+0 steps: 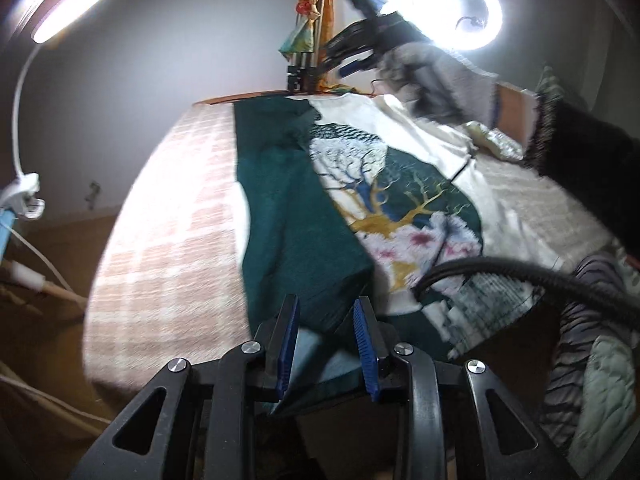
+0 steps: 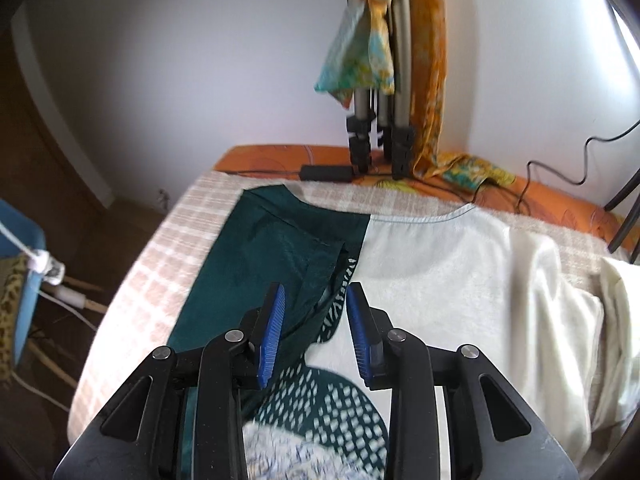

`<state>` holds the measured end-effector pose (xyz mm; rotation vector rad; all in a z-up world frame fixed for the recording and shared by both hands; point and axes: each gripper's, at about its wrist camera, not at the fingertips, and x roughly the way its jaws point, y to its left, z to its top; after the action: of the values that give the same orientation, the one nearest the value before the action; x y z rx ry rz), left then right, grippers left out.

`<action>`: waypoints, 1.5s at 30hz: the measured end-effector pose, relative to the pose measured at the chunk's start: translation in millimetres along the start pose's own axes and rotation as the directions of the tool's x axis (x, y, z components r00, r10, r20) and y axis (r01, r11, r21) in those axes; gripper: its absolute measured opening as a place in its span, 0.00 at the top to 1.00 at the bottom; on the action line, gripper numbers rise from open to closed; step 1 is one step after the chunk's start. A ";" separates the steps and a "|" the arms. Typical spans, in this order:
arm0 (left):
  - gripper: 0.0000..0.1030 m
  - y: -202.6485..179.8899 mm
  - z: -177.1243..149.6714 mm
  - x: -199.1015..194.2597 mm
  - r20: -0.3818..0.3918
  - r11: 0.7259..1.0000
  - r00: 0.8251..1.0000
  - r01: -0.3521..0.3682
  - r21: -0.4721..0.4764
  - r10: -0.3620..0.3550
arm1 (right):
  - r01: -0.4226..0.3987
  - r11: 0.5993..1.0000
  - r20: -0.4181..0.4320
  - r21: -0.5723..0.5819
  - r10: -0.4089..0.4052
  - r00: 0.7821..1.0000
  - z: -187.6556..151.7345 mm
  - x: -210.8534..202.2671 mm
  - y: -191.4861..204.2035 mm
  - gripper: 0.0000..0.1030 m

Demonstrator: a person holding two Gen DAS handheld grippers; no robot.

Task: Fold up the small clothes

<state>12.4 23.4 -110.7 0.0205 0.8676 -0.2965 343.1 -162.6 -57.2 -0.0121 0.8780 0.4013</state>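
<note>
A white T-shirt [image 1: 420, 148] with a tree print lies flat on the checked blanket [image 1: 168, 220]. Its dark green side [image 1: 288, 216] is folded over the left part. My left gripper [image 1: 326, 304] is open at the near hem of the green fold, with nothing pinched between its blue pads. In the right wrist view my right gripper [image 2: 316, 290] is open over the green sleeve edge [image 2: 320, 264], near the neckline of the T-shirt [image 2: 440, 264]. The right gripper [image 1: 352, 56] also shows blurred at the far end in the left wrist view, with a grey sleeve behind it.
A clip lamp [image 1: 72, 8] and a ring light [image 1: 452, 4] shine from above. Tripod legs [image 2: 380, 132] draped with orange cloth and a black adapter [image 2: 326, 171] stand at the far edge. A black cable [image 1: 520, 272] crosses near right, over striped clothes [image 1: 592, 360]. A blue bin [image 2: 24, 248] sits left.
</note>
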 end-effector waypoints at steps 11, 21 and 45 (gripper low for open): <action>0.48 4.2 -6.9 -4.6 0.012 0.999 1.000 -0.021 -0.036 0.022 | -0.099 0.995 0.075 0.001 0.099 0.992 -35.8 -101.3 -19.5 0.63; 0.51 4.2 9.2 44.2 -0.098 0.996 0.991 0.093 -0.004 -0.093 | -0.143 0.989 0.089 0.039 0.139 0.986 -110.7 -162.2 -46.6 0.63; 0.67 22.4 -39.5 4.6 -0.110 0.999 0.993 -0.031 0.015 0.033 | -0.442 0.897 -0.169 0.013 0.437 0.883 -251.4 -149.8 32.8 0.63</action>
<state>-8.4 49.2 -142.1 0.0635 0.9738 -0.2732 59.1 -226.2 -101.6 0.1347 1.0432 0.8489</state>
